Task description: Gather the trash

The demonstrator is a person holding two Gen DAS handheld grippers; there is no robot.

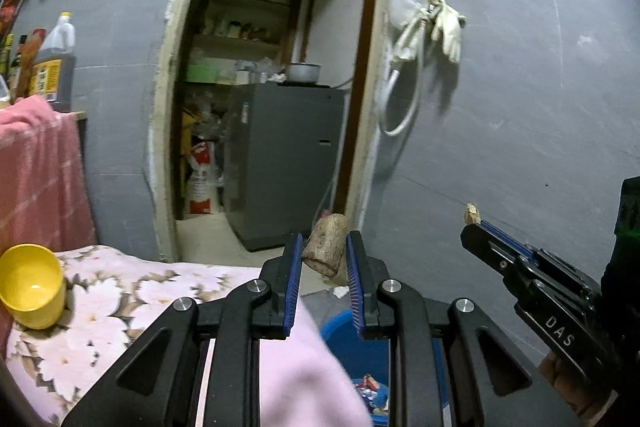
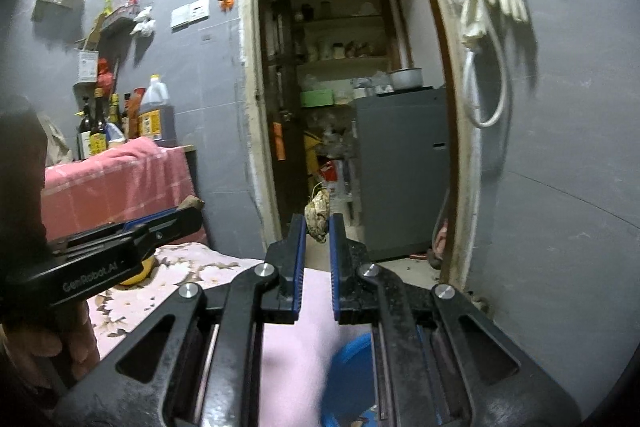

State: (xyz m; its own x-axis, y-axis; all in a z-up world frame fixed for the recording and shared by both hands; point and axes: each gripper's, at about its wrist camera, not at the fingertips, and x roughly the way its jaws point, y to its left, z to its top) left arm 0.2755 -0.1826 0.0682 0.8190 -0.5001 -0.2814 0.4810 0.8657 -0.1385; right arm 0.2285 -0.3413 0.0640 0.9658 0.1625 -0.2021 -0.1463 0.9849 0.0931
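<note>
My left gripper [image 1: 324, 239] is shut on a brown, stubby cylindrical chunk [image 1: 325, 253] that sticks out past its blue pads. My right gripper [image 2: 317, 223] is shut on a crumpled brownish scrap [image 2: 318, 209]. Each gripper shows in the other's view: the right gripper [image 1: 471, 225] at the right edge with a tan bit at its tip, the left gripper [image 2: 195, 214] at the left. A blue bin [image 1: 340, 337] with colourful trash inside sits below both grippers, partly hidden by a pink cloth; it shows as the blue bin [image 2: 352, 363] in the right wrist view too.
A pink flowered cloth [image 1: 120, 291] covers a surface at lower left, with a yellow cup [image 1: 32, 285] on it. A red towel [image 1: 36, 171] and bottles [image 2: 104, 123] stand behind. Ahead is a doorway with a grey fridge [image 1: 288, 155]. A hose and gloves [image 1: 432, 23] hang on the wall.
</note>
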